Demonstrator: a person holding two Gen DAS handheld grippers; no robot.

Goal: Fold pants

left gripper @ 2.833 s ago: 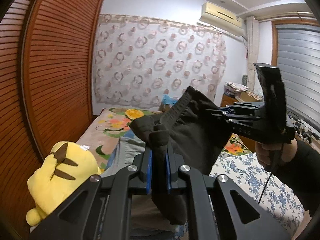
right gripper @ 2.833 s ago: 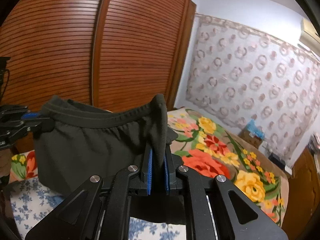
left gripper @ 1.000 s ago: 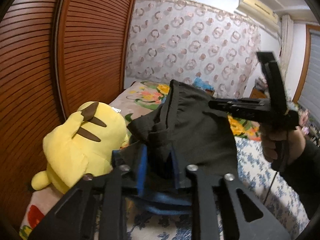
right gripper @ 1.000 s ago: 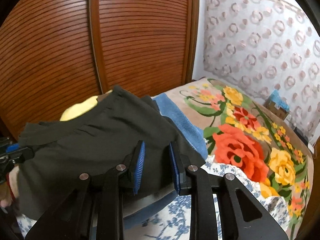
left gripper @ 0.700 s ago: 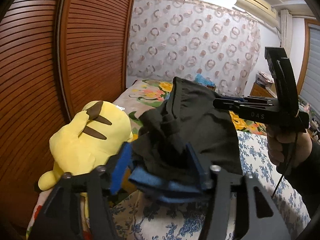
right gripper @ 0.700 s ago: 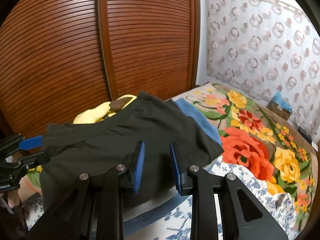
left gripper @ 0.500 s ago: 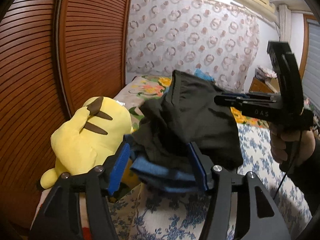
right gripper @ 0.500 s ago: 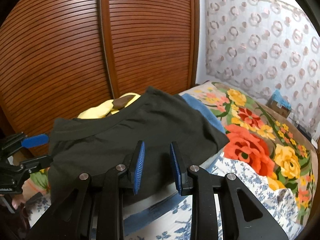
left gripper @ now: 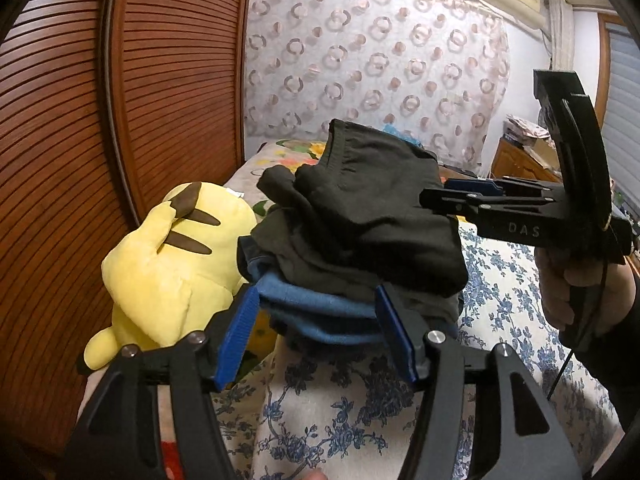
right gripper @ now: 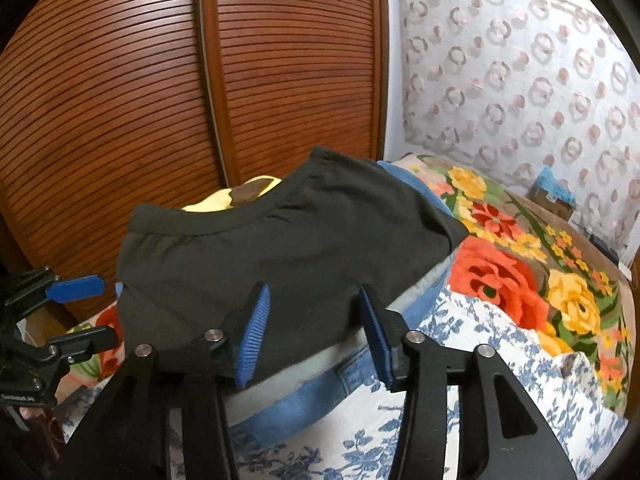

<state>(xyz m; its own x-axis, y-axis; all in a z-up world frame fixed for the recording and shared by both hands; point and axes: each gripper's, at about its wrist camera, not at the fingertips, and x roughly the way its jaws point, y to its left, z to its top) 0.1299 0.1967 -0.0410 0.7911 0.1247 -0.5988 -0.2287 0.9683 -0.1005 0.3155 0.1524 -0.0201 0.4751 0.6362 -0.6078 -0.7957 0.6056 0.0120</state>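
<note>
The folded black pants lie on a pile of folded blue clothes, waistband up and away from me. My left gripper stands open at the pile's near edge, its blue pads clear of the cloth. My right gripper is opening; the near edge of the black pants lies loose between its pads. In each wrist view the other gripper is at the side: the right gripper, held by a hand, and the left gripper.
A yellow plush toy lies left of the pile against the brown slatted wardrobe doors. Under the pants lie grey cloth and jeans. The bed has a blue-flowered sheet and a bright flowered blanket.
Both grippers carried the black pants down onto the pile beside the plush toy, then opened and let go. The pants now rest flat on the blue clothes.
</note>
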